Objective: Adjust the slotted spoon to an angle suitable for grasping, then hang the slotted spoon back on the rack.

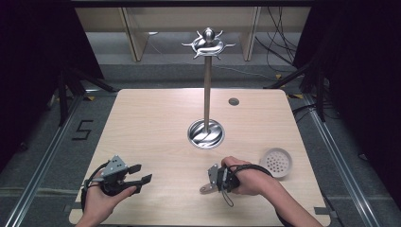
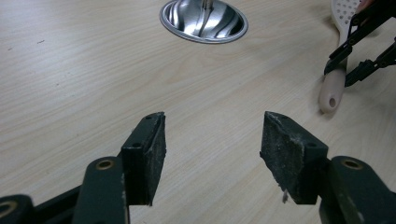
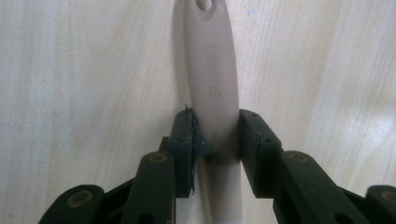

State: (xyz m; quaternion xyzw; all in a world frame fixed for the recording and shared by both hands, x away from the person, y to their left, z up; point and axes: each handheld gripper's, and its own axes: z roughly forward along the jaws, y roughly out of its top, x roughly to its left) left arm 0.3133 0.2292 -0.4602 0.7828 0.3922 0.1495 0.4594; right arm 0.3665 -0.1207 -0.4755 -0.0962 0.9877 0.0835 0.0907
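Note:
A skimmer lies flat on the wooden table; its white perforated head is at the right and its beige handle runs leftward under the person's right hand. My right gripper is shut on the handle's middle, one jaw pressed to each side. From above, the right gripper sits near the front centre, with the handle's end poking out to its left. My left gripper hovers at the front left, open and holding nothing. The left gripper view also shows the handle and the right gripper.
A tall metal stand rises from a round shiny base at the table's middle, with a thin pole and a ring of hooks on top. A small dark disc is set in the table behind it.

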